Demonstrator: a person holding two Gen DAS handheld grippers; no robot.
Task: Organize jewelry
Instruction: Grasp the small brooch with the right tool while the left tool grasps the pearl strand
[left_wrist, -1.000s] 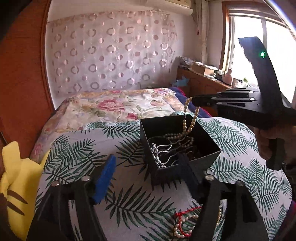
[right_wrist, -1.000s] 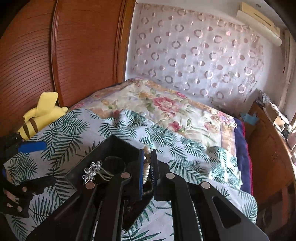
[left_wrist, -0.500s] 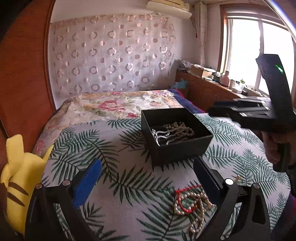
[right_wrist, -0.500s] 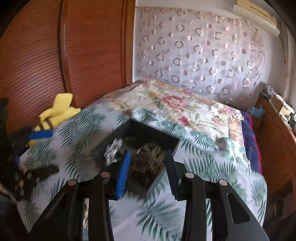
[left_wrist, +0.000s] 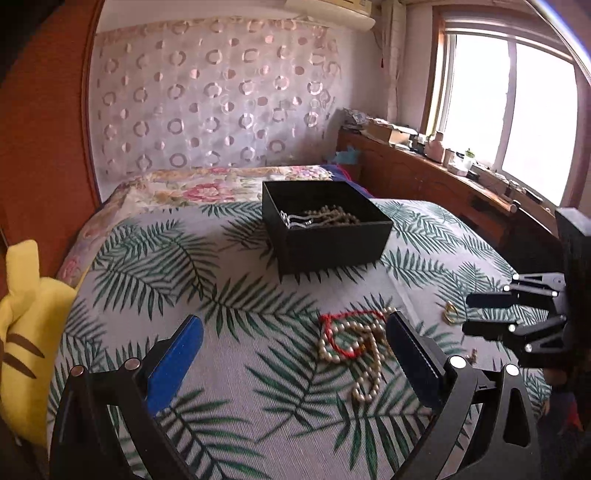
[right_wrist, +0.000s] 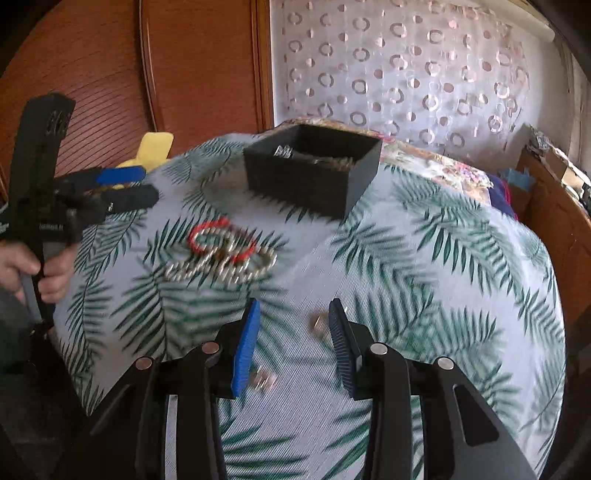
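Note:
A black box (left_wrist: 328, 221) (right_wrist: 314, 173) stands on the palm-leaf bedspread and holds a pearl necklace (left_wrist: 332, 216) and a silver hair clip (left_wrist: 295, 219). A pearl string tangled with a red beaded bracelet (left_wrist: 354, 341) (right_wrist: 221, 254) lies nearer. A small gold piece (left_wrist: 450, 314) (right_wrist: 319, 325) and a small earring (right_wrist: 262, 380) lie by the right gripper. My left gripper (left_wrist: 291, 365) is open and empty, wide over the tangle. My right gripper (right_wrist: 293, 347) (left_wrist: 476, 314) is open and empty, low over the gold piece.
A yellow plush toy (left_wrist: 26, 332) sits at the bed's left edge. A wooden wardrobe (right_wrist: 147, 74) is behind it. A wooden cabinet (left_wrist: 443, 184) with clutter runs under the window at the right. A floral quilt (left_wrist: 207, 188) covers the far bed.
My right gripper opened and dropped the pearl necklace into the box, then pulled back and down over the gold piece. My left gripper backed away from the box and opened wider.

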